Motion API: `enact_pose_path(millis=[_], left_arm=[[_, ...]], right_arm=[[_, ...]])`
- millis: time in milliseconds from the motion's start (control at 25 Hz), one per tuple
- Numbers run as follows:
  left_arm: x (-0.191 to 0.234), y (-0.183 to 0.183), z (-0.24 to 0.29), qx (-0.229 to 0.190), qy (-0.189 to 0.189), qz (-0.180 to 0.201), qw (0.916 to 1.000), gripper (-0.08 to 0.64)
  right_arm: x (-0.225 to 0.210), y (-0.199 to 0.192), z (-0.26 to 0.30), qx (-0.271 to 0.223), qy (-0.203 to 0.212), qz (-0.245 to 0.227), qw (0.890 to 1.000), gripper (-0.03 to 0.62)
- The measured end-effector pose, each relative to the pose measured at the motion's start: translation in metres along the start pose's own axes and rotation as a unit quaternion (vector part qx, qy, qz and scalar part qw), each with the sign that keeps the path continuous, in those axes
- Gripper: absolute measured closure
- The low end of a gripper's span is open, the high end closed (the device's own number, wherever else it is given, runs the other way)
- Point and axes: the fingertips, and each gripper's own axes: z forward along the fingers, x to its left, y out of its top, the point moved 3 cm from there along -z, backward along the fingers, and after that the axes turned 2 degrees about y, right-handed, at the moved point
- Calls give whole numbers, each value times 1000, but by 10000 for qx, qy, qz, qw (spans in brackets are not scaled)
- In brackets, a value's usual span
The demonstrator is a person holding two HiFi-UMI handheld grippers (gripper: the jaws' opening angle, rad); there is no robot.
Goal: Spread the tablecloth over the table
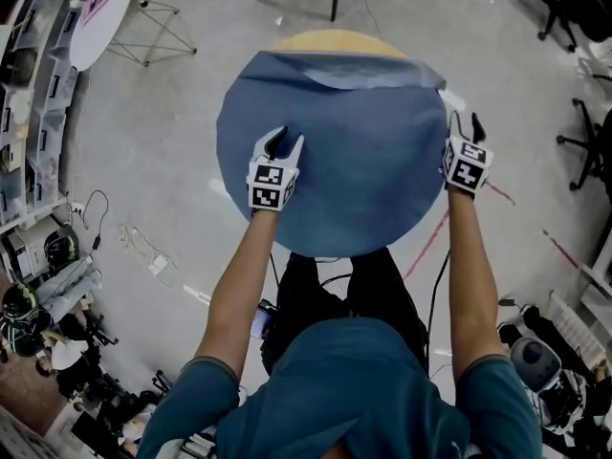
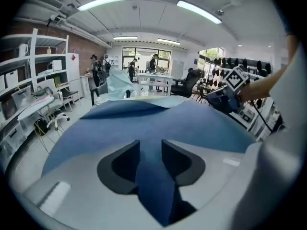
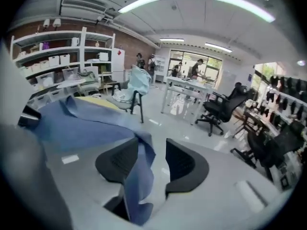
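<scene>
Tablecloth (image 1: pixel 354 170) is seen draped over most of the round table (image 1: pixel 335 38), with only a crescent of bare wood left uncovered at the table's far edge, where the cloth's hem (image 1: pixel 363 75) is rucked and turned back on itself. The left gripper (image 1: pixel 285 138) is held over the table's left-middle part, angled down at the cloth. Its jaws are parted and blue fabric is seen in the gap between them, but the pads are not pressed on it, so nothing is judged to be held. The right gripper (image 1: pixel 466 119) is placed at the table's right edge with its jaws spread wide. A loose twist of the cloth's edge hangs in the gap, close against one pad only, and it is not pinched. The uncovered crescent lies beyond both grippers, toward the table's far side, and the rucked hem runs crosswise along that edge, from the table's left to its right. The right gripper, being at the table's rim and closer to an end of the hem, is judged the better placed to take hold, while the left is set well inside the rim on flat cloth. For the task to be finished, the hem would probably have to be gripped and drawn toward the table's far edge.
</scene>
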Motion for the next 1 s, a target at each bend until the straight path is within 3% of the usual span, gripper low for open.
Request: enact_pose_path(millis=[80, 120, 200, 320, 480, 1000], left_arm=[[-2, -7, 7, 140, 78, 60, 9999, 434], [-3, -8, 8, 173, 145, 120, 9997, 478], [-2, -9, 10, 227, 274, 190, 9992, 500], [5, -8, 12, 351, 523, 159, 9979, 560], [8, -9, 15, 390, 659, 102, 9970, 558], [37, 13, 35, 403, 737, 125, 9964, 558]], right_arm=[[47, -15, -9, 148, 943, -305, 9950, 407], [76, -27, -14, 253, 1431, -553, 9878, 442], [119, -53, -18, 483, 1892, -1027, 9754, 581], [137, -64, -13, 602, 1623, -1302, 9763, 583], [138, -60, -5, 781, 1498, -1213, 9781, 583], [148, -10, 38, 612, 1438, -896, 9836, 583]])
